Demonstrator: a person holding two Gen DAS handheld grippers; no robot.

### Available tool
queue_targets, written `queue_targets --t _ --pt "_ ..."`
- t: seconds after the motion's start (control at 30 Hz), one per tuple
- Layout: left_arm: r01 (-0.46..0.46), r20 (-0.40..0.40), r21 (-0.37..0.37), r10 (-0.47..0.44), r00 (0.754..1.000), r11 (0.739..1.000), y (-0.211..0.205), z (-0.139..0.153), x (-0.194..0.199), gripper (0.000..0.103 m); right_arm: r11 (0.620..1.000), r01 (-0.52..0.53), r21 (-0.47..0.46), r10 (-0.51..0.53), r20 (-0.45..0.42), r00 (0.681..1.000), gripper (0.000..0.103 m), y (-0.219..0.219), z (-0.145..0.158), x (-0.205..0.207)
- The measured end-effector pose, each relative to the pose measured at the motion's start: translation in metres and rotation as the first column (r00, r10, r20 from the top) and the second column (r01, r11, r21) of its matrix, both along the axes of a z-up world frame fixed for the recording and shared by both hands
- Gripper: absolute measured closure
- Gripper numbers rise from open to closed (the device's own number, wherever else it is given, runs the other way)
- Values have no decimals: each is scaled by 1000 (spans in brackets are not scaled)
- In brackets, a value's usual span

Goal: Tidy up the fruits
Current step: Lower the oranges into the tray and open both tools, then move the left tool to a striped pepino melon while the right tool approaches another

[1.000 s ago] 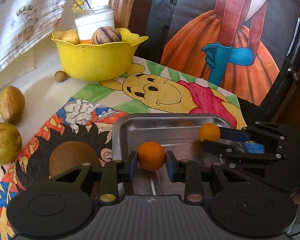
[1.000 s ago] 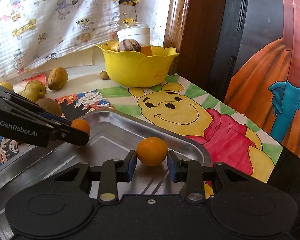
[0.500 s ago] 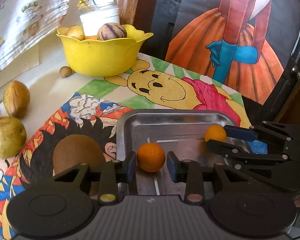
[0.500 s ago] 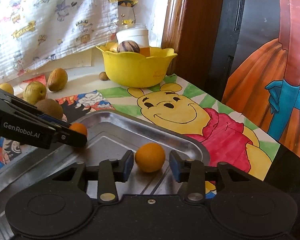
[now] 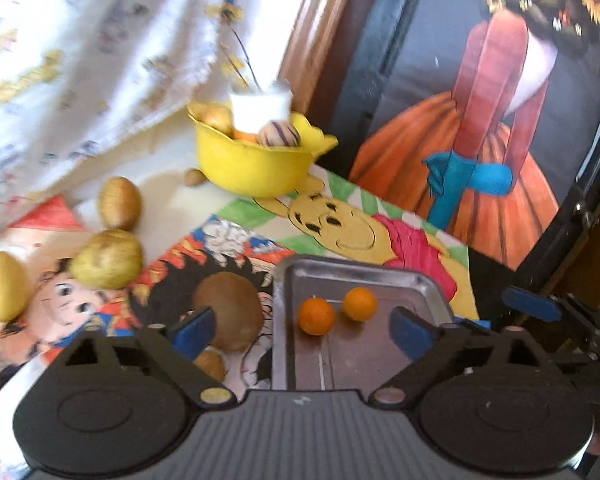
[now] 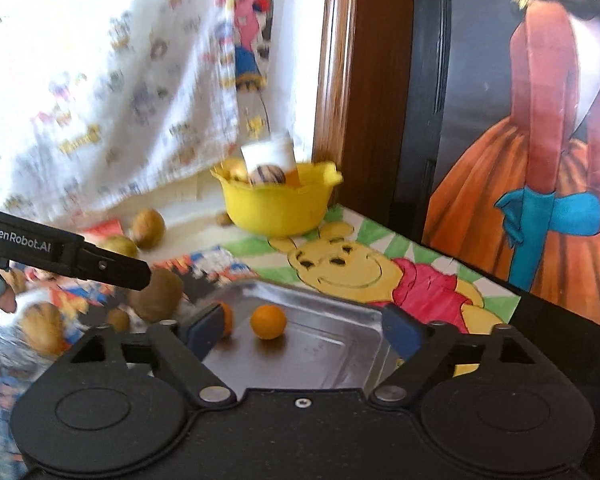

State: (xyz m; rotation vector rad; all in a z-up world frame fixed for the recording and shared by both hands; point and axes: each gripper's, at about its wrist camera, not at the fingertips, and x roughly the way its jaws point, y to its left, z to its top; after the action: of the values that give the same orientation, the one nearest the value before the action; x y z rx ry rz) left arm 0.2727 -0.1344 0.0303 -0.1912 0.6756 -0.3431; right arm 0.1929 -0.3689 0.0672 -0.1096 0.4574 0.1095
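**Cartoon cloth, dark door**

A white curtain printed with small cartoon figures hangs at the back left, bright with daylight. Beside it stands a brown wooden frame, then a dark panel bearing a painted figure in an orange skirt. Colourful cartoon drawings cover the tabletop.

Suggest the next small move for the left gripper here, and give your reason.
Probably swing the left gripper left toward the brown fruit beside the metal tray. Its jaws have just opened and hold nothing, both oranges already lie in the tray, and that fruit is the nearest one outside it.
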Motion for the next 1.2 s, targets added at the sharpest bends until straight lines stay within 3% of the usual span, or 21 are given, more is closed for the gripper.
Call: queue_targets --t 0.2,0.53,0.9,1.2 --pt "-74 36 6 74 997 997 27 26 -47 1 999 18 43 -20 44 999 1 18 26 -48" --pt "-152 54 28 150 987 988 75 43 -124 0 996 28 79 -30 26 999 1 52 42 -115" --pt "-174 28 100 172 985 980 111 21 -174 0 995 33 91 -25 -83 996 0 88 18 -151" --pt "-208 -43 149 217 975 967 129 -8 -187 0 998 -50 44 58 -206 977 0 126 -16 -154"
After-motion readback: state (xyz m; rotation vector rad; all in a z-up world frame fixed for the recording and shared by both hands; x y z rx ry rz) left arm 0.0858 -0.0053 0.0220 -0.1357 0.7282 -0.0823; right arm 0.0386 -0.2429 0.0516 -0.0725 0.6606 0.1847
